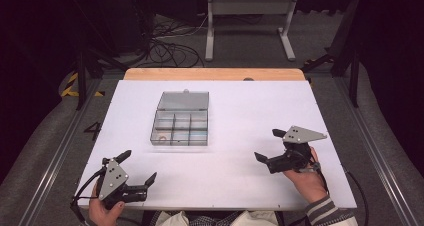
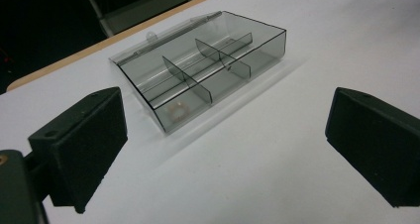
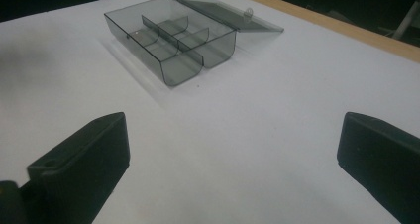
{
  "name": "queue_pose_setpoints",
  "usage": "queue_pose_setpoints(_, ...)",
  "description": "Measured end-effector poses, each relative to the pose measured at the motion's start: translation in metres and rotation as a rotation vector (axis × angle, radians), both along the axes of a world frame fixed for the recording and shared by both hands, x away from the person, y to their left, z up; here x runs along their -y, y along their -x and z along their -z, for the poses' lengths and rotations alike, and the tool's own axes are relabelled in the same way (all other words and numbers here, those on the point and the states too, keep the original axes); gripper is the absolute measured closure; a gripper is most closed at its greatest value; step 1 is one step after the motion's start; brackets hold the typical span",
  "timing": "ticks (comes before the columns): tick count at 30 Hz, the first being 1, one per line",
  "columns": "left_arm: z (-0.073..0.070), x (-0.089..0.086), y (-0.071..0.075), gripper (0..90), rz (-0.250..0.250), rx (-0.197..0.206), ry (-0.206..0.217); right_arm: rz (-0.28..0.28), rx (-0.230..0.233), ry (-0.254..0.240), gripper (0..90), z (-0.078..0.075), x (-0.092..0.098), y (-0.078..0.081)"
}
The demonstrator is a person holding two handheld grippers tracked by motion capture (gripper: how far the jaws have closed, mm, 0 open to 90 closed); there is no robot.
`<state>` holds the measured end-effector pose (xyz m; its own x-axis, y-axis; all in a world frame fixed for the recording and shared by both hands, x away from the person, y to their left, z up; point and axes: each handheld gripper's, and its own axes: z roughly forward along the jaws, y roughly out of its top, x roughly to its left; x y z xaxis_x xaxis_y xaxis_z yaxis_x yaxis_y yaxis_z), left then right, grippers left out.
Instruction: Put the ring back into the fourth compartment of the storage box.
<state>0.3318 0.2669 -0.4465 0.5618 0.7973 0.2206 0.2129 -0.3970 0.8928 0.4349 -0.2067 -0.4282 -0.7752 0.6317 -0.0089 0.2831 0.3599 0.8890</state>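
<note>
Clear plastic organizer box (image 1: 180, 125) lid open, left tongs (image 1: 137, 167) and right tongs (image 1: 270, 145) spread, empty.

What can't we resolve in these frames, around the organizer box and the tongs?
- Small pale ring-like item in a near corner compartment of the clear organizer box: blurred behind the tinted wall in the left gripper view, too small in the high view; identity unclear.
- Other compartments: glare and tint hide whether anything lies in them.
- Left tongs and right tongs: their handles are covered by the person's hands in the high view.
</note>
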Motion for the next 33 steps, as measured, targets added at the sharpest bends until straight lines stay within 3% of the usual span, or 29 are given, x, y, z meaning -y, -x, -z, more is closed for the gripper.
queue_pose_setpoints(14,0.0,0.0,0.0,3.1,0.002,-0.005,0.0,0.045,-0.065,-0.028,0.0,0.033,0.031,0.012)
queue_pose_setpoints(19,0.0,0.0,0.0,3.1,0.003,-0.006,0.0,0.054,-0.089,-0.016,0.0,0.045,0.04,0.019)
queue_pose_setpoints(27,0.0,0.0,0.0,3.1,0.003,-0.008,0.001,0.055,-0.082,0.001,0.0,0.048,0.042,0.021)
queue_pose_setpoints(33,0.0,-0.002,-0.001,2.8,0.006,-0.027,0.023,0.075,-0.076,0.05,0.0,0.048,0.038,0.021)
